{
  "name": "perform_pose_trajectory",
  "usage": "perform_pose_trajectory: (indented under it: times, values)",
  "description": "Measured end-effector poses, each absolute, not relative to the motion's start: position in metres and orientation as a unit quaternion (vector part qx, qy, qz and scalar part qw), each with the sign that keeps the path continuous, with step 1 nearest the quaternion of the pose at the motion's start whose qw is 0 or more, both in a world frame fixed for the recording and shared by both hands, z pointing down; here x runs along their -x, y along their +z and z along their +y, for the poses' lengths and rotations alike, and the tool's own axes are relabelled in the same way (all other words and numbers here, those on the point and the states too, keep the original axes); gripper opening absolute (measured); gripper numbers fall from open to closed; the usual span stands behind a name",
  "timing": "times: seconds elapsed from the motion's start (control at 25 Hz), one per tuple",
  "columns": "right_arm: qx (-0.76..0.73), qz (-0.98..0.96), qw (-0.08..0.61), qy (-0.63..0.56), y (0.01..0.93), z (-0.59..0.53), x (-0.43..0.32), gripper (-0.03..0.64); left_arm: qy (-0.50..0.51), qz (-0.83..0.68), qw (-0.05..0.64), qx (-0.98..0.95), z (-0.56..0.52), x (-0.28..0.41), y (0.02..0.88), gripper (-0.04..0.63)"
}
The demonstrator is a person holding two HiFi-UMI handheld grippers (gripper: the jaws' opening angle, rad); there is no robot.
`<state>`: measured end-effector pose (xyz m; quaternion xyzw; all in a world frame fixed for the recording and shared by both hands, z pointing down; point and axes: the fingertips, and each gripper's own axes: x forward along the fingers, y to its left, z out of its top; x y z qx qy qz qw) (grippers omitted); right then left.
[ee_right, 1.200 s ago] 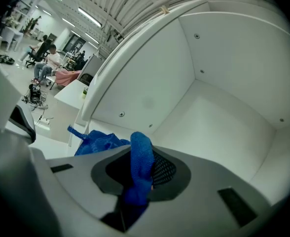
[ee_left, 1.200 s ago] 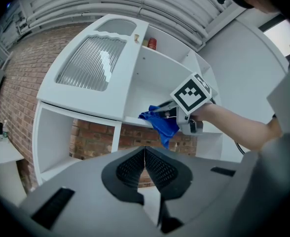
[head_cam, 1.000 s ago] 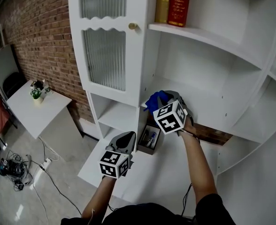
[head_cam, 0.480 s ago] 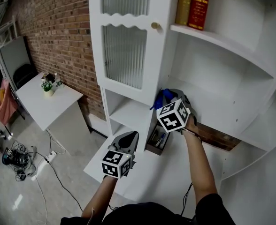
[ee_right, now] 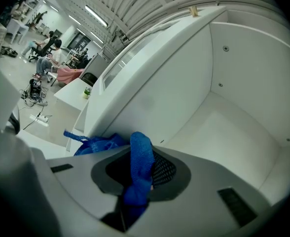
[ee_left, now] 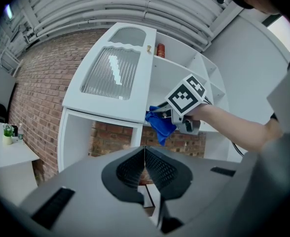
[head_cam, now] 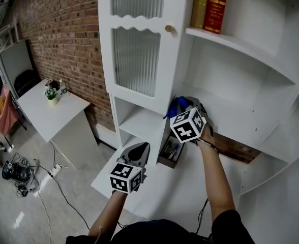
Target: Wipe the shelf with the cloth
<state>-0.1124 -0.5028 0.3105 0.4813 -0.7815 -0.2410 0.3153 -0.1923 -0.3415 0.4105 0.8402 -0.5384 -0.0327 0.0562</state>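
Overhead first: shows the right gripper (head_cam: 185, 105) up at the open front of the shelf (head_cam: 231, 118), with the blue cloth (head_cam: 173, 108) bunched ahead of its jaws and spilling to their left over the near corner. Shows the left gripper (head_cam: 138, 152) low and well apart, aimed at the compartments (head_cam: 134, 123) below, with nothing close ahead of its tips.

Next, along the left gripper (ee_left: 145, 157): jaws pressed together, with nothing between them. Catches the cloth (ee_left: 160, 125) far beyond the tips and above them, dangling under the other gripper.

Then, along the right gripper (ee_right: 140, 177): jaws clenched on a narrow fold of cloth (ee_right: 141, 164) standing up between the pads, the rest trailing off to their left. Puts the bare shelf (ee_right: 224, 132) board beyond and to the right of the tips, apparently not yet touched.

Likely trouble from here: only a thin pinch, so may pull the fold out of the jaws once rubbed hard on the board. May scrape bare jaw tips on the paint if lowered with the cloth off to one side instead of under them. Could snag the loose tail on the cabinet upright (ee_right: 155, 93) to the left.
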Motion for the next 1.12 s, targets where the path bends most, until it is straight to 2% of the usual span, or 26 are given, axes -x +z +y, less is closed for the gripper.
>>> perform_pose_trajectory:
  times: [0.48, 1.12]
  values:
    - [-0.489, -0.778, 0.317, -0.233, 0.311, -0.5, 0.096, 0.08, -0.036, -0.525, 0.053, -0.849, -0.343, 0.181, 0.407, 0.017]
    - [-0.531, -0.759, 0.317, -0.202, 0.311, -0.486, 0.016, 0.08, -0.029, -0.472, 0.054, -0.879, -0.341, 0.117, 0.405, 0.017]
